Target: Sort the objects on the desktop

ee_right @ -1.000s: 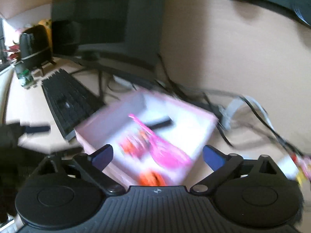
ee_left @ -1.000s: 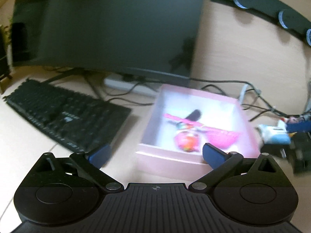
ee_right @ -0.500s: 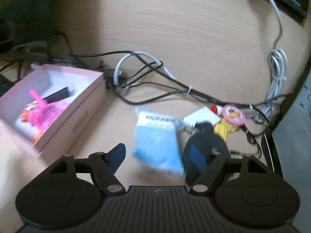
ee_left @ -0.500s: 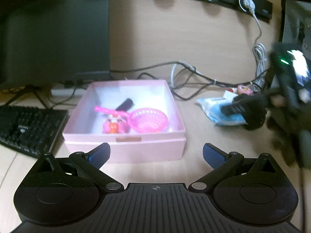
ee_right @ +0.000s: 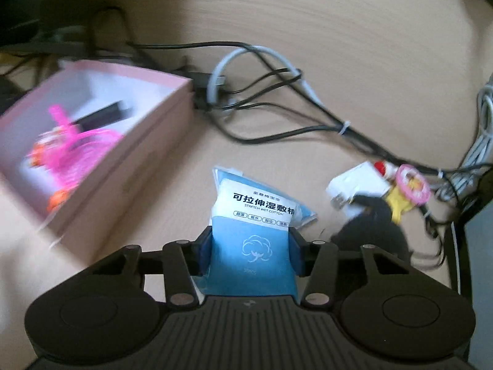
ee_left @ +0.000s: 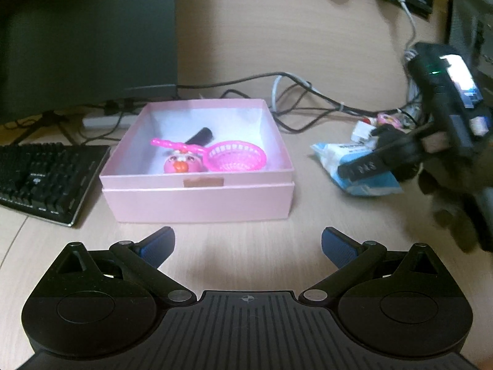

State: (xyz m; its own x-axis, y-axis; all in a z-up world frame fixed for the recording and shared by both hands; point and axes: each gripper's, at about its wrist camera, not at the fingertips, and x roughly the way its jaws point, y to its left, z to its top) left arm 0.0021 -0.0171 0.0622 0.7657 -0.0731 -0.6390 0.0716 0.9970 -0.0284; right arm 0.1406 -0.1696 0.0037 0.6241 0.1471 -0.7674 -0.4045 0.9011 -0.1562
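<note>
A blue and white wet-cotton packet (ee_right: 255, 243) lies on the desk to the right of the pink box (ee_right: 148, 154). My right gripper (ee_right: 251, 246) straddles it. Its jaws are closing, and both blue pads touch the packet's sides. The left wrist view shows the same packet (ee_left: 339, 154) under the right gripper (ee_left: 369, 163). My left gripper (ee_left: 248, 242) hovers open and empty just in front of the pink box (ee_left: 197, 203). Inside the box lie a pink toy net (ee_left: 235, 160), a pink round doll (ee_left: 181, 165) and a black stick (ee_left: 198, 135).
A white item (ee_right: 354, 188), a pink and yellow figure (ee_right: 406, 188) and a black object (ee_right: 369, 234) sit right of the packet. Cables (ee_right: 277, 92) run behind. A keyboard (ee_left: 40, 178) and monitor (ee_left: 86, 30) stand to the left, and a dark case (ee_right: 480, 262) at the right edge.
Both views swung right, off the monitor and keyboard. My right gripper came down over the blue packet and its jaws narrowed onto it. The left gripper stayed open, now facing the box.
</note>
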